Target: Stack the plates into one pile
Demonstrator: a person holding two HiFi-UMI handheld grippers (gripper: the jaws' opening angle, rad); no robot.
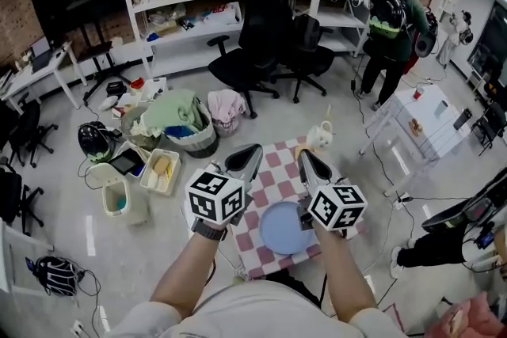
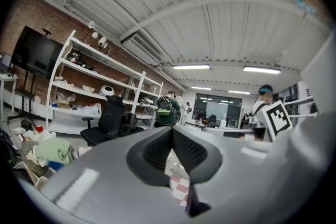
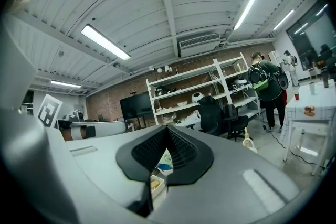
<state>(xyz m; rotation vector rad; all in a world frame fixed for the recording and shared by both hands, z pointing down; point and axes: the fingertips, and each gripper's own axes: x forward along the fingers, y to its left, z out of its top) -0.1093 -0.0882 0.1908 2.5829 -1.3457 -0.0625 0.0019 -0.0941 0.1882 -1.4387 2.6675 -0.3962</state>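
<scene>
Left floor: a white bin (image 1: 160,171) and a cloth-filled basket (image 1: 181,123) stand on the floor to the left of the table, apart from it. We judge them no obstruction.
Left gripper (image 1: 245,158): it hangs above the table's left part. In the left gripper view, its (image 2: 171,136) jaws meet at the tips with nothing between them. Only chequered cloth shows through the gap behind the tips.
Table (image 1: 273,170): small, under a red-and-white chequered cloth.
Plate (image 1: 277,232): blue, lying flat on the cloth near the table's front. It sits between the two grippers, its right side under the right one's marker cube. We see one plate only; any others are hidden or out of view.
Handling: we judge it stiff, light and smooth, and liable to slip. Take it at the rim, with one jaw worked underneath. The cloth may bunch.
Right gripper (image 1: 311,164): in the right gripper view, its (image 3: 167,134) jaws are likewise together and carry nothing.
Right surroundings: a white jug (image 1: 321,137) stands beyond the table's far corner. A white side table (image 1: 432,123) and a standing person (image 1: 392,28) are well apart.
</scene>
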